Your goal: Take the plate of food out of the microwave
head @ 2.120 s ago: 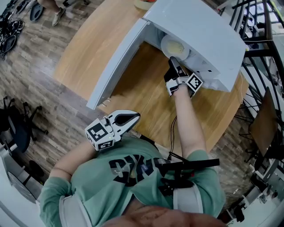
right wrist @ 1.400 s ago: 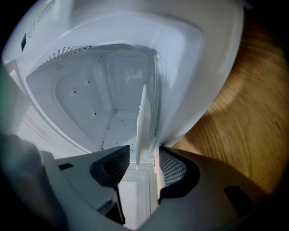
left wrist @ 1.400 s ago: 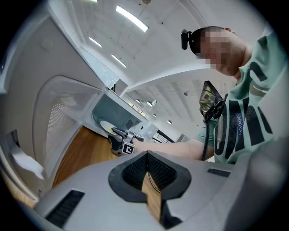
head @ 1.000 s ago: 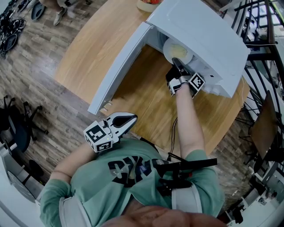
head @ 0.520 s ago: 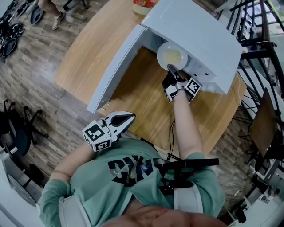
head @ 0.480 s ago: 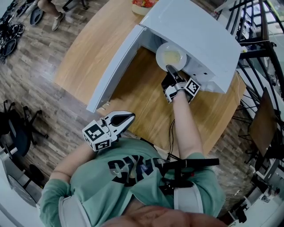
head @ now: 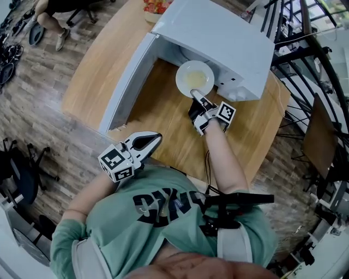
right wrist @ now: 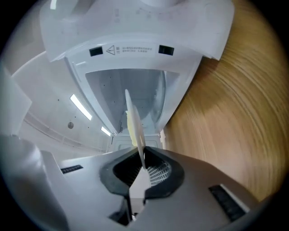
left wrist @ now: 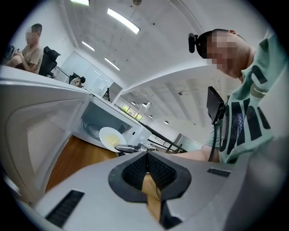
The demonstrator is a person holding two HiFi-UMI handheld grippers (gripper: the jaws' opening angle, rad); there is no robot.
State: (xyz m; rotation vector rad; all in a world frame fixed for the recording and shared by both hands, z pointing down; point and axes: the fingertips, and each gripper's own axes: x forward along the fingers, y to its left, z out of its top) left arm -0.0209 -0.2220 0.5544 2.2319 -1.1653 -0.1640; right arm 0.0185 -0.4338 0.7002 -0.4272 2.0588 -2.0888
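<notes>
Wooden table (head: 98,65) on plank floor (head: 38,125); bowl with red contents (head: 154,7) at table's far edge; black office chair (head: 19,169) at left, black metal railing (head: 305,43) at right, seated person (head: 54,11) top left.

White microwave (head: 218,32), white plate (head: 185,72) of pale yellow food (head: 194,80), light wood-grain table (head: 103,60), green shirt (head: 136,231), black-and-white marker cube (head: 115,163)

Plank floor (head: 49,136), wooden table (head: 103,60), black office chair (head: 19,174)

Edge-on white plate (right wrist: 134,124) clamped in tool (right wrist: 137,169), open microwave (right wrist: 135,27) beyond, wooden table (right wrist: 235,113) at right
</notes>
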